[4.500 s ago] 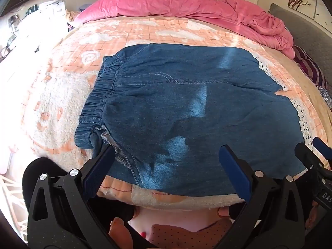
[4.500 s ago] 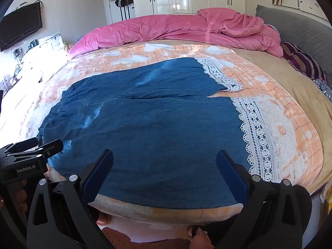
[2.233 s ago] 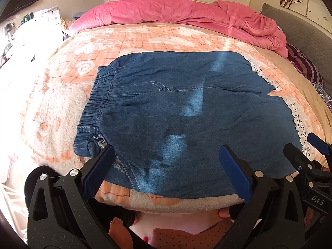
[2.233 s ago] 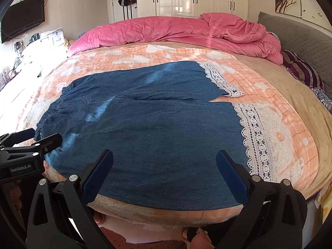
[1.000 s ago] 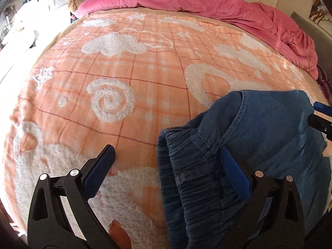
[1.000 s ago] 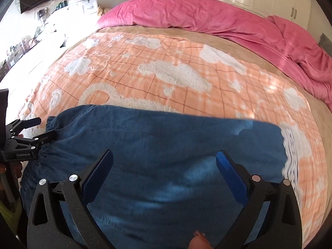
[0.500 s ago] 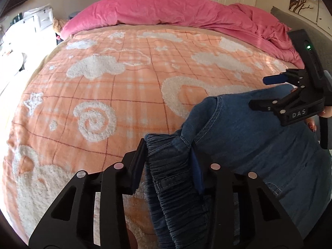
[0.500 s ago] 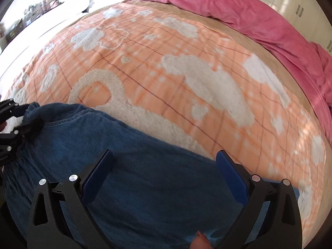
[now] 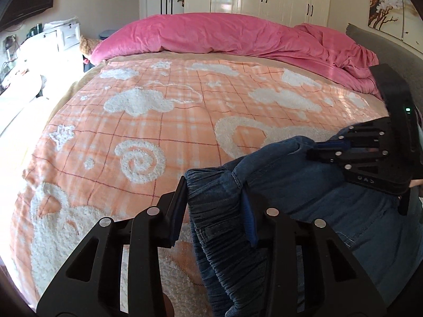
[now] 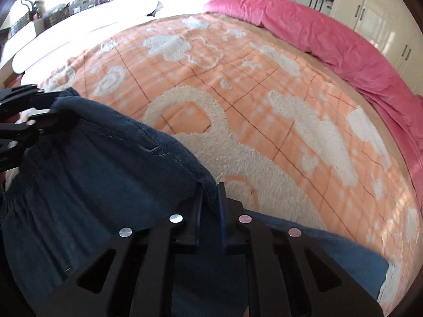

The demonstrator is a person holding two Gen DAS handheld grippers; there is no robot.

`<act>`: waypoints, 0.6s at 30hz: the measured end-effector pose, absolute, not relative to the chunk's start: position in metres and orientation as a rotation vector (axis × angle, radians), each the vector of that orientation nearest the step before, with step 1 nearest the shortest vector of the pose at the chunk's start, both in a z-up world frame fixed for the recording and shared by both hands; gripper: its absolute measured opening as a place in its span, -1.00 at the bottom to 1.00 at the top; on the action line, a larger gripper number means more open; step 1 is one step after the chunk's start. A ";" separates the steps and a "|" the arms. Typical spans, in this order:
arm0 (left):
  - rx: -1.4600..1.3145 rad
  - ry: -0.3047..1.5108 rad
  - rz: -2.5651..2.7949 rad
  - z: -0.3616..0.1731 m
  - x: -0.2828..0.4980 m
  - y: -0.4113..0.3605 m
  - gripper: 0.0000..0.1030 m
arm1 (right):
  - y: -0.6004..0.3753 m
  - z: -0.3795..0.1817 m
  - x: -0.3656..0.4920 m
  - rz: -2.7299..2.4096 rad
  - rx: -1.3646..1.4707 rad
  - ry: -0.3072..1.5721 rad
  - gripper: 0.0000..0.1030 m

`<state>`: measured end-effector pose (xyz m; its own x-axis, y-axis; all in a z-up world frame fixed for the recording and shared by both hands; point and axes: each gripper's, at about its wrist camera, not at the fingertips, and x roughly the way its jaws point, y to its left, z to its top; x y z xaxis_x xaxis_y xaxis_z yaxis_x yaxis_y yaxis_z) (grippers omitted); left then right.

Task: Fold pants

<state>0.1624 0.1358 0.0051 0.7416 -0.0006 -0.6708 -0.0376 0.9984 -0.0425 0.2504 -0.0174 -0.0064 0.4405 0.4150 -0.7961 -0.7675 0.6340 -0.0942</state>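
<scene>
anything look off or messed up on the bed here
Nothing looks damaged or spilled. The denim pants are bunched up only because the left gripper and right gripper are pinching them. The pink duvet lies rumpled.

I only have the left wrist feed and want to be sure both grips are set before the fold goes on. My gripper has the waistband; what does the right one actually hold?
Observer: The right gripper is shut on a folded seam edge of the pants, away from the gathered waistband.
Operator: Is there denim lying behind it toward the hems?
Observer: Yes, cloth runs back under its body to a blue edge on the orange blanket.
Operator: Does it see my gripper?
Observer: Yes, the left gripper shows at its far left, gripping the waistband corner.
</scene>
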 end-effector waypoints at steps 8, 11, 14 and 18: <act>-0.096 0.672 -0.019 0.032 0.125 0.129 -0.41 | -0.073 0.051 0.172 0.760 -0.301 0.673 -0.85; -0.085 0.634 -0.039 0.039 0.100 0.122 -0.41 | -0.088 0.055 0.133 0.768 -0.260 0.654 -0.86; -0.079 0.643 -0.046 0.034 0.076 0.116 -0.40 | -0.095 0.052 0.093 0.793 -0.243 0.662 -0.86; -0.101 0.679 -0.055 0.023 0.048 0.119 -0.39 | -0.092 0.038 0.050 0.811 -0.263 0.684 -0.86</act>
